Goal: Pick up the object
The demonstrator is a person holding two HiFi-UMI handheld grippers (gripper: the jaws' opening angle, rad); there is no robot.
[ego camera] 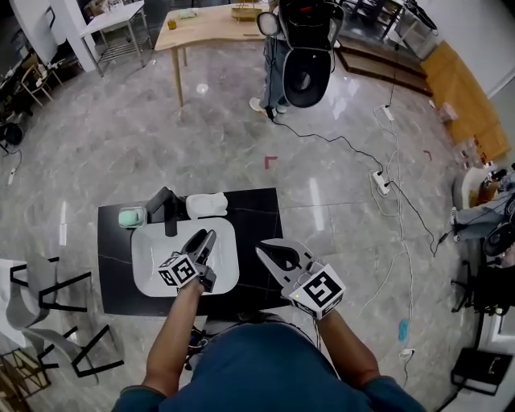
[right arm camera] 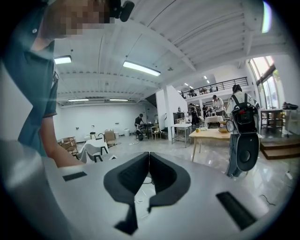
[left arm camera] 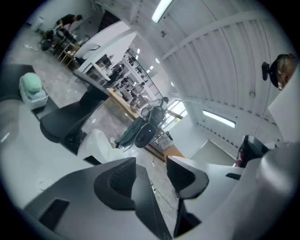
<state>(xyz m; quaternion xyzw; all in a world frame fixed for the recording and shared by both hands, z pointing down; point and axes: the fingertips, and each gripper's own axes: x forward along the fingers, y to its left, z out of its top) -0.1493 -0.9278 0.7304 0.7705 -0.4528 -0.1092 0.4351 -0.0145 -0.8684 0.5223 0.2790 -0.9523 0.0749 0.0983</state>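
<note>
1. The head view alone shows the layout. A black table [ego camera: 261,213] carries a white tray [ego camera: 153,269] on its left half. A black object [ego camera: 165,208] stands upright at the tray's far-left corner.
2. A mint thing [ego camera: 132,216] sits just outside that corner. A white lump [ego camera: 206,205] lies on the table at the tray's far edge.
3. The left gripper [ego camera: 205,235] hangs over the tray's middle. The right gripper [ego camera: 272,248] is over the table's near-right part.
4. The left gripper view shows the left gripper's [left arm camera: 151,164] jaws apart with nothing between them. The black object [left arm camera: 70,119] lies ahead, untouched.
5. The right gripper view shows the right gripper's [right arm camera: 149,154] jaws closed on each other, empty, and aimed out across the room.
6. The floor is grey marble with cables and a power strip [ego camera: 380,182]. A person [ego camera: 278,72] stands by a wooden table [ego camera: 209,24].
</note>
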